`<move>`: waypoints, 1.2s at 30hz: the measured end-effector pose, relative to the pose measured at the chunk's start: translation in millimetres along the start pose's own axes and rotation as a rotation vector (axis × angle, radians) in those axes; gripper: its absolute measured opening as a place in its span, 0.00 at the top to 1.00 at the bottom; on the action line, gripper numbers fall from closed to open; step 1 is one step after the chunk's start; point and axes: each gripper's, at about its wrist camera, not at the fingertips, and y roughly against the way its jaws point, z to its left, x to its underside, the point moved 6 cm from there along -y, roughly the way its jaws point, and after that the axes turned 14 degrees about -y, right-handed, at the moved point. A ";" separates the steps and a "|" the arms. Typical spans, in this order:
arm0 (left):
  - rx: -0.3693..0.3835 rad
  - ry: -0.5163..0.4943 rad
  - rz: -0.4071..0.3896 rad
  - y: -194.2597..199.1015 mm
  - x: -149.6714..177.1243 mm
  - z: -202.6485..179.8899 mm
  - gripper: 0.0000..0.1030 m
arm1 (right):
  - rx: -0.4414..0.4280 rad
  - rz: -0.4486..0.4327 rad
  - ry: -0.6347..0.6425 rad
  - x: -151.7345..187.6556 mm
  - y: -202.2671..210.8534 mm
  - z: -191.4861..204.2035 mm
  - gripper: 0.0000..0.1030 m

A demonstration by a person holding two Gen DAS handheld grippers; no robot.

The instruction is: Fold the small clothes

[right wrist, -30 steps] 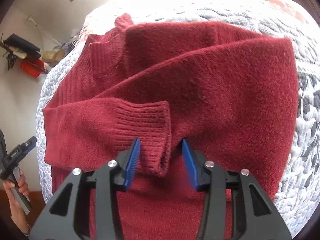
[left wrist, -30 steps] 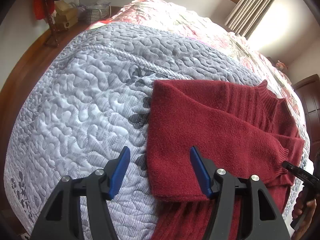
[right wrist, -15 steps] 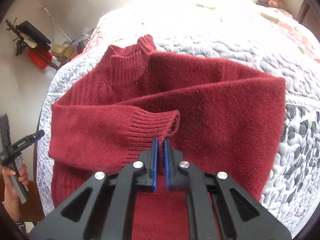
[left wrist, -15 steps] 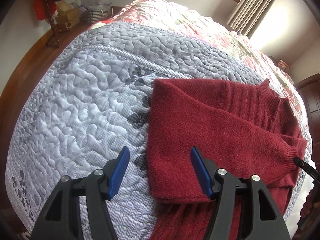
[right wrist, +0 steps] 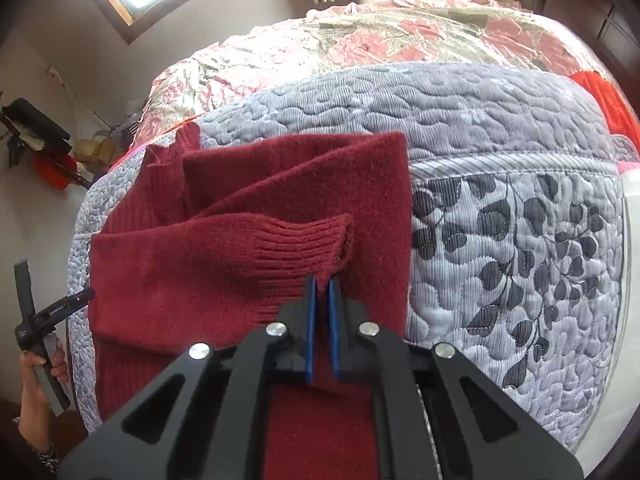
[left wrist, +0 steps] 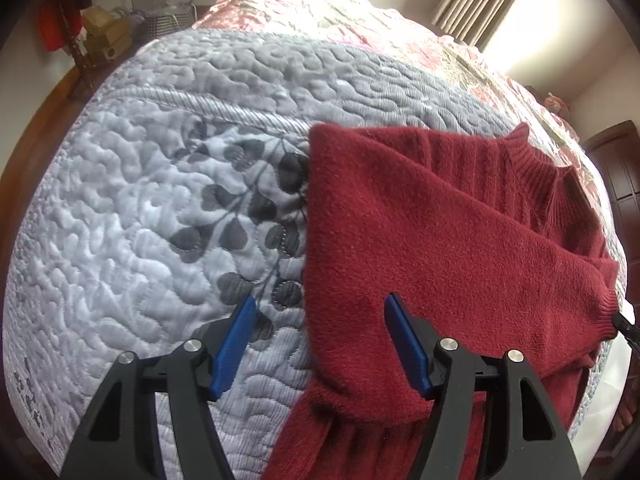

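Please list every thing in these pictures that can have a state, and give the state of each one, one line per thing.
red sweater: partly folded, lying on the quilt
sleeve cuff: laid across the body, pinched at its edge
right gripper: shut on the sleeve cuff
left gripper: open, holding nothing, over the sweater's edge
quilt: spread flat over the bed

Left gripper (left wrist: 320, 344) with black triangular cut-out frame, blue finger pads, silver round screws, right gripper (right wrist: 322, 300) of the same build, patterned cuff at lower left of the right-wrist view

Bare quilt (left wrist: 152, 208) lies open left of the sweater (left wrist: 440, 248); nothing blocks there
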 end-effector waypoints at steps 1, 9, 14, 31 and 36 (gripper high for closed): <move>0.013 -0.003 0.011 -6.4 0.3 -3.2 0.36 | 0.018 0.007 0.006 3.2 -7.4 -1.1 0.95; 0.050 -0.009 -0.003 -14.0 -7.3 -20.5 0.85 | 0.020 0.017 0.010 9.5 -23.5 3.0 0.94; 0.042 -0.013 -0.037 -4.6 -10.4 -11.0 0.87 | 0.023 0.018 0.035 9.0 -22.1 9.8 0.94; -0.005 -0.069 -0.033 24.5 28.5 -14.2 0.49 | 0.029 0.009 0.021 42.9 10.8 -10.1 0.54; 0.007 -0.107 0.000 36.6 78.7 -18.3 0.48 | 0.068 0.042 0.030 93.6 19.1 -33.6 0.53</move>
